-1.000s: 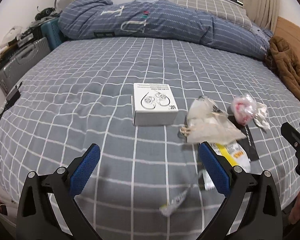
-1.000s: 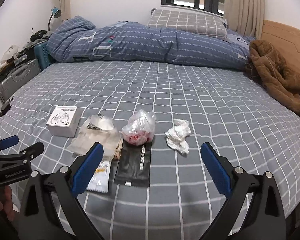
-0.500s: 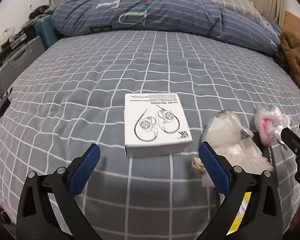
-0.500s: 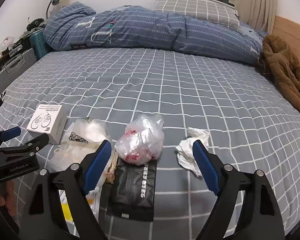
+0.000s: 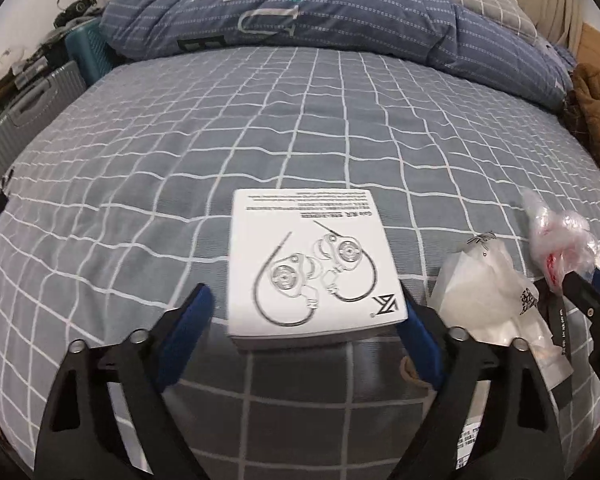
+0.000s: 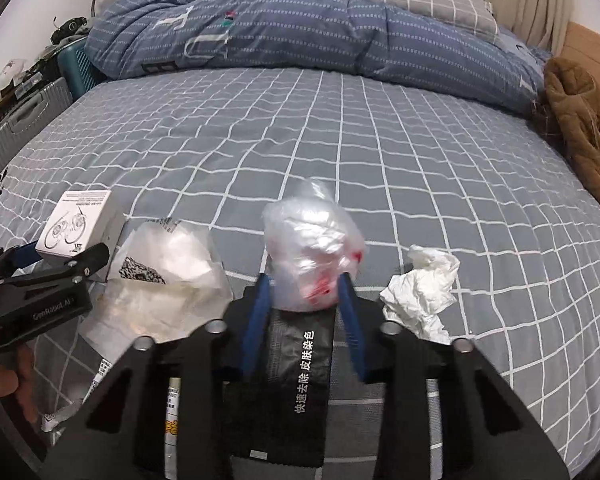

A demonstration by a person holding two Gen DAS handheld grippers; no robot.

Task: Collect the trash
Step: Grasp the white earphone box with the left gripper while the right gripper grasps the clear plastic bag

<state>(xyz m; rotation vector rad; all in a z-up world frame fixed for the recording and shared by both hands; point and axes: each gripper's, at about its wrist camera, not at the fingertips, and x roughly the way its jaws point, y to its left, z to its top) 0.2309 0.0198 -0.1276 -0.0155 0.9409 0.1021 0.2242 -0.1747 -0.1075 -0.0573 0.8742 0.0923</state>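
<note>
On the grey checked bed [image 6: 340,152] nothing is picked up yet: the right gripper [image 6: 305,294] has just been closing and pinches the clear crumpled plastic bag [image 6: 312,248], while the closing left gripper [image 5: 304,312] straddles the flat white cardboard box [image 5: 308,264], and the crumpled white tissue [image 6: 424,284] waits.

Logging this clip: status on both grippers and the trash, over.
Right gripper closing on clear plastic bag, pads at its sides. Left gripper closing around white earphone box, left pad still apart. Crumpled tissue loose; nothing blocking.
</note>
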